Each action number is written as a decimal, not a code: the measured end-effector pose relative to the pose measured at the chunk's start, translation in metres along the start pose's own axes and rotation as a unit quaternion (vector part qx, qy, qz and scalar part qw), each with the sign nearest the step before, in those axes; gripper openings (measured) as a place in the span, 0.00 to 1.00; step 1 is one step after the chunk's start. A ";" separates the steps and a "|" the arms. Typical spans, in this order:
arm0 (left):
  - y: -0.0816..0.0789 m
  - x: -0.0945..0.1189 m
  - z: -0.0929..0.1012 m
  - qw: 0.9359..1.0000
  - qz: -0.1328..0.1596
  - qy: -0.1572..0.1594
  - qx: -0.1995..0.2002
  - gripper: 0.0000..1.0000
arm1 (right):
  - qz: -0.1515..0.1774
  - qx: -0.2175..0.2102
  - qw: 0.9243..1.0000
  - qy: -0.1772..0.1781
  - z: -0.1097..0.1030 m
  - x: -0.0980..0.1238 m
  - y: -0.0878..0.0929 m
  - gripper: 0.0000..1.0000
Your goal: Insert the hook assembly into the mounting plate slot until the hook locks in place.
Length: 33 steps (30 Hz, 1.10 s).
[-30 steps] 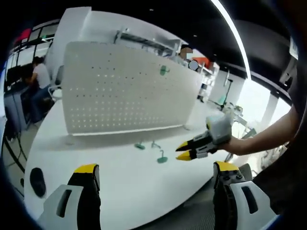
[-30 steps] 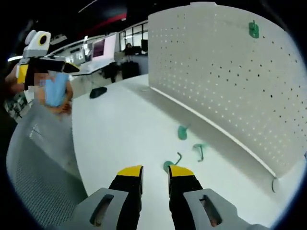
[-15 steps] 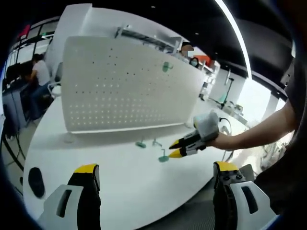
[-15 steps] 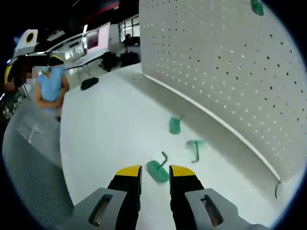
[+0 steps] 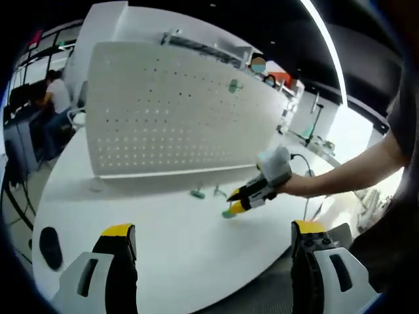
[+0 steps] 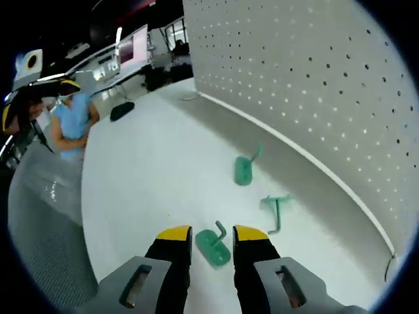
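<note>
A white perforated mounting plate (image 5: 163, 118) (image 6: 314, 85) stands upright on the white table (image 5: 163, 255) (image 6: 150, 163). One green hook (image 5: 234, 86) hangs high on it. Three green hooks lie on the table before it. The nearest hook (image 6: 213, 246) (image 5: 227, 213) sits between my right gripper's (image 6: 213, 234) (image 5: 232, 203) yellow-tipped jaws, which stand a little apart on either side of its base. The other two hooks (image 6: 243, 171) (image 6: 275, 206) lie beyond, closer to the plate. My left gripper (image 5: 213, 230) hovers wide open over the table's near edge, holding nothing.
A black mouse-like object (image 5: 50, 247) (image 6: 122, 111) lies at the table's far end. A grey mesh chair (image 6: 46, 216) stands beside the table, with a person in blue (image 6: 69, 121) behind it. More desks and a seated person (image 5: 55, 98) are in the background.
My right gripper has moved forward and down to the nearest green hook, which now lies between its jaws. The left gripper has stayed wide open and nearly still.
</note>
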<state>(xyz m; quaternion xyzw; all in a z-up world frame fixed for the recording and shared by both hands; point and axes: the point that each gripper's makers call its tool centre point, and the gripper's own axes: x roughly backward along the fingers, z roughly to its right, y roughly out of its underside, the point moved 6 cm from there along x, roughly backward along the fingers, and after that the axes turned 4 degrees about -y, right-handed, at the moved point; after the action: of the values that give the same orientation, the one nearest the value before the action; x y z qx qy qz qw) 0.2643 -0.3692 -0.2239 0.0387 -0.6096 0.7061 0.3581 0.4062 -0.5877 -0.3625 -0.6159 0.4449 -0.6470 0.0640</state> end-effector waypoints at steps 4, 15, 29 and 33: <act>0.002 -0.001 0.000 1.000 -0.005 0.001 0.003 1.00 | -0.018 0.005 1.000 -0.012 0.004 -0.006 0.002 0.21; 0.005 0.000 -0.004 1.000 -0.009 -0.007 0.008 0.99 | -0.032 0.011 0.999 -0.030 0.004 -0.006 0.000 0.04; 0.004 0.000 -0.003 1.000 -0.007 -0.007 0.011 0.99 | -0.031 0.009 0.999 -0.018 -0.008 0.001 -0.005 0.00; 0.002 0.000 -0.003 1.000 -0.005 -0.008 0.010 0.99 | -0.018 0.002 1.000 -0.004 -0.007 0.006 -0.011 0.00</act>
<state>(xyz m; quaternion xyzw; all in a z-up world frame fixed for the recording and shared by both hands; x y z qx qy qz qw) 0.2643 -0.3666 -0.2263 0.0507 -0.6052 0.7098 0.3569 0.4036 -0.5820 -0.3498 -0.6260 0.4321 -0.6468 0.0552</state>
